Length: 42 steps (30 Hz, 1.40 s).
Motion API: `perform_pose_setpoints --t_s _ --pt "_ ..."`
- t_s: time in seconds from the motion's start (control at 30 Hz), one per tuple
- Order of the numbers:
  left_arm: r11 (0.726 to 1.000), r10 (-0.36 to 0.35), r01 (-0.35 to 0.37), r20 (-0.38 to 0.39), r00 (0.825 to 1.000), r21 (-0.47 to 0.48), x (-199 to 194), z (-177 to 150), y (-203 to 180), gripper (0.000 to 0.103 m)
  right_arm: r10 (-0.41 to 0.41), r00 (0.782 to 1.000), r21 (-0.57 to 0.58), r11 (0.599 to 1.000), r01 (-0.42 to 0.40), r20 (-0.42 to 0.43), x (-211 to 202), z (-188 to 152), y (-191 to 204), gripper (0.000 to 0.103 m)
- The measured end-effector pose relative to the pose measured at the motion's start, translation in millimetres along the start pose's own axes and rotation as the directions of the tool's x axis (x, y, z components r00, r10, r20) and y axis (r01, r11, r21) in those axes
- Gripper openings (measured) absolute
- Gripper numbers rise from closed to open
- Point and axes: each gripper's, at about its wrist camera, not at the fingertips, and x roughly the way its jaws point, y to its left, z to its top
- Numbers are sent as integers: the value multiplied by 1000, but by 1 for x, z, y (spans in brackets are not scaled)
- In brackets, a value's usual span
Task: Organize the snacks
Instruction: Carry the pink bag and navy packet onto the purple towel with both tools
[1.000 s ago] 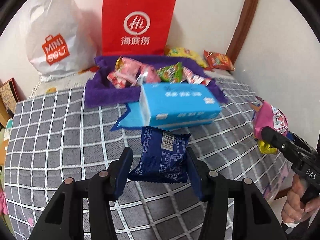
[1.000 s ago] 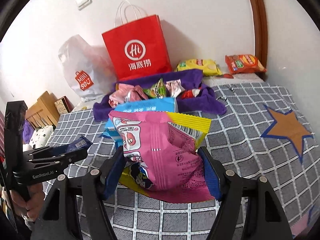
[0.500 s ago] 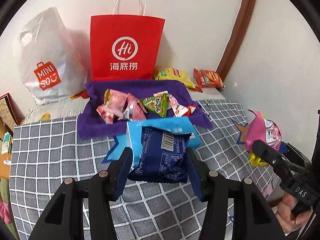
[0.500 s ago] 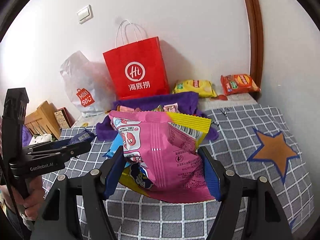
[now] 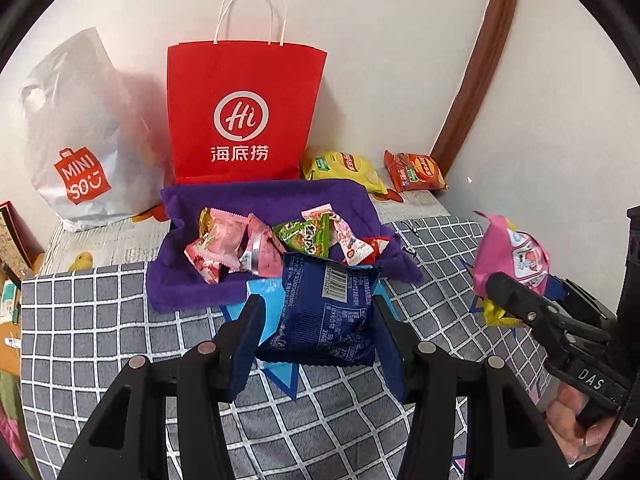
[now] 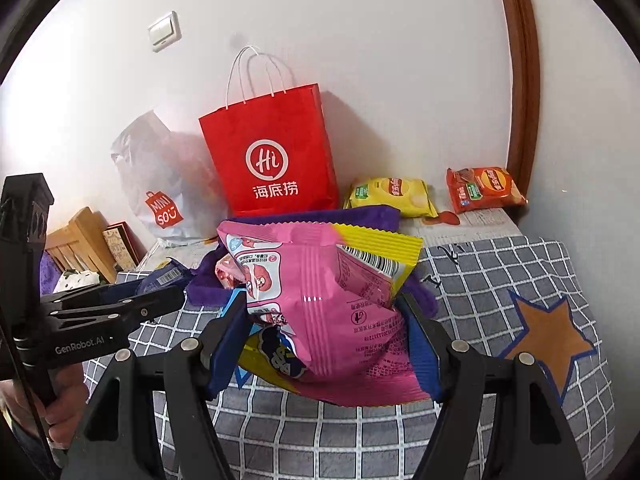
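Both packets have been lifted higher off the checked cover (image 5: 100, 320) than a second ago, and more of the wall and the red bag (image 5: 244, 116) is now taken in by each camera. The blue packet (image 5: 324, 312) is clamped between the pads of the left gripper (image 5: 316, 332), whose jaws are set fairly narrow; it hangs just in front of the purple tray (image 5: 264, 200), below the red bag. The pink packet (image 6: 320, 304) is pinched in the right gripper (image 6: 324, 336), whose jaws are spread wider round its puffed body; it is carried in front of the red bag and to the right of the blue one. From this it is judged that both packets are being brought toward the tray, and that neither has yet been put down. Counted: two packets are held, one per gripper; about six small sachets lie in the tray in front of the red bag, though overlaps make that count uncertain; two crisp packets, one yellow (image 5: 344, 168) and one orange (image 5: 414, 170), lie to the right of the red bag; one white bag (image 5: 76, 140) stands to its left; one light-blue pack (image 5: 260, 292), mostly hidden, lies in front of the tray.
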Motion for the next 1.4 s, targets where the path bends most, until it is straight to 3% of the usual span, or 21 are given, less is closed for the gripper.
perform_pose_setpoints --t_s 0.8,1.4 --pt "999 35 -35 27 999 15 40 67 35 51 -7 1000 5 1000 8 -26 73 71 -9 71" --pt "995 67 -67 -3 998 -78 95 103 79 51 -16 996 -41 999 12 -87 161 107 -6 71"
